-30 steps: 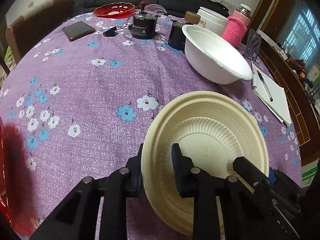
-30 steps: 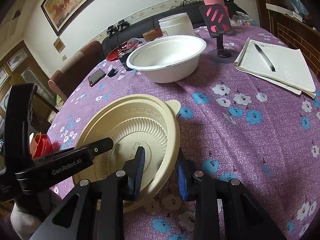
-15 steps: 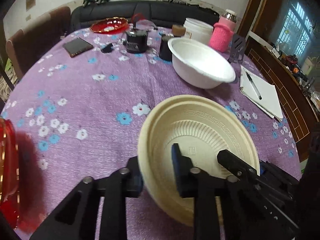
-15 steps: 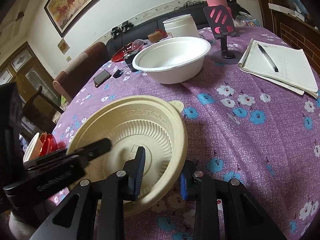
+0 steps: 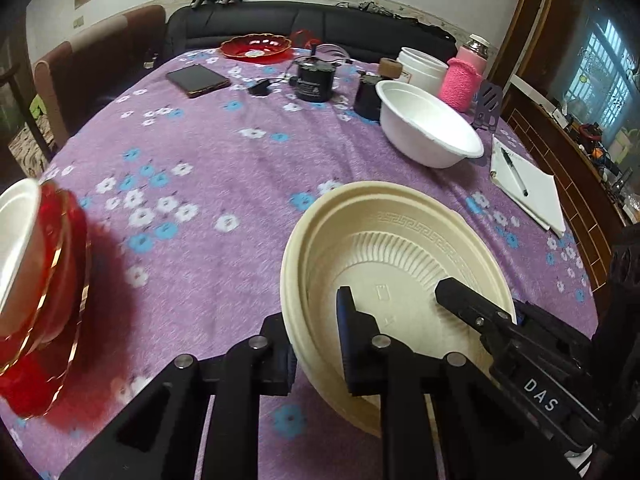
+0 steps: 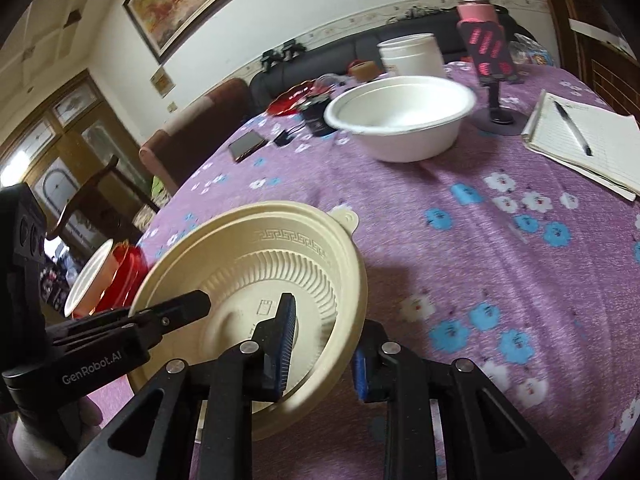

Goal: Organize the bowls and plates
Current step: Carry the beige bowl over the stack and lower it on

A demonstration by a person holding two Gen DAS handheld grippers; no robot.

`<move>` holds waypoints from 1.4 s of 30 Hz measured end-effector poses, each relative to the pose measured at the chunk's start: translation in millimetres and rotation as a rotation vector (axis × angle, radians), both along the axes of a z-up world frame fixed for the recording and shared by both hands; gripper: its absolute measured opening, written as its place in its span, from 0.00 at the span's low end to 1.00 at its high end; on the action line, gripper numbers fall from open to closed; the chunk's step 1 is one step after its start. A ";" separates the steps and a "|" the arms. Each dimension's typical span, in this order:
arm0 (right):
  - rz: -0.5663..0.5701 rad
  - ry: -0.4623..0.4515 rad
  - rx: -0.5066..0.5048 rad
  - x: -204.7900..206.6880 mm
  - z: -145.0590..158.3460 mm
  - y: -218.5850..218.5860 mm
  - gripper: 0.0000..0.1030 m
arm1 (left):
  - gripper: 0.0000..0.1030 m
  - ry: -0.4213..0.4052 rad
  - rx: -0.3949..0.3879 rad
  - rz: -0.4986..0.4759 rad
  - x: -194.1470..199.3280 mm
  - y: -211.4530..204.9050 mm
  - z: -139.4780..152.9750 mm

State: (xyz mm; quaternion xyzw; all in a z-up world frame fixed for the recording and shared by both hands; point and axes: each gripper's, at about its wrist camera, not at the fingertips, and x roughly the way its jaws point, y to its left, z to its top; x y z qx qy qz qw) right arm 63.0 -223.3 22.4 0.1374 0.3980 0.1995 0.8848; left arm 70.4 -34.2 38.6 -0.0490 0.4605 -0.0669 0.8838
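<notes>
- My left fingers (image 5: 316,344) are closing on the plate's (image 5: 400,248) rim.
- My right fingers (image 6: 322,344) are closing on the opposite rim (plate tilted above the counter (image 6: 480,272)).

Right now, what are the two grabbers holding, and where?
Both hold the cream plate by its rim: left gripper on one side, right gripper on the opposite side, jaws closing.
</notes>
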 end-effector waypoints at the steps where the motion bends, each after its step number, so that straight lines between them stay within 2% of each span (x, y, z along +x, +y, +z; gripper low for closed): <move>1: 0.009 0.004 -0.014 -2.5 -1.5 7.1 0.26 | 0.16 -0.003 0.008 0.004 -4.5 4.7 0.1; 4: 0.022 0.018 -0.048 -7.9 -2.4 23.3 0.25 | 0.16 -0.007 0.010 0.016 -14.0 17.2 1.9; 8: 0.015 0.021 -0.064 -27.2 3.4 39.8 0.25 | 0.16 -0.006 -0.037 0.029 -25.8 37.4 8.5; 11: -0.019 -0.013 -0.095 -47.2 13.9 49.7 0.25 | 0.16 -0.009 -0.060 0.024 -36.4 45.6 12.3; 15: -0.048 -0.050 -0.094 -70.2 29.0 56.5 0.25 | 0.16 -0.042 -0.073 0.014 -54.2 53.4 21.0; 24: -0.051 -0.097 -0.109 -95.1 55.7 81.6 0.25 | 0.16 -0.139 -0.103 0.020 -86.1 80.8 48.8; 34: 0.033 -0.130 -0.119 -87.7 81.8 143.6 0.25 | 0.16 -0.207 -0.138 0.111 -98.6 144.7 72.3; 42: 0.133 -0.178 -0.171 -68.1 103.5 223.8 0.26 | 0.16 -0.228 -0.130 0.221 -89.6 212.1 83.9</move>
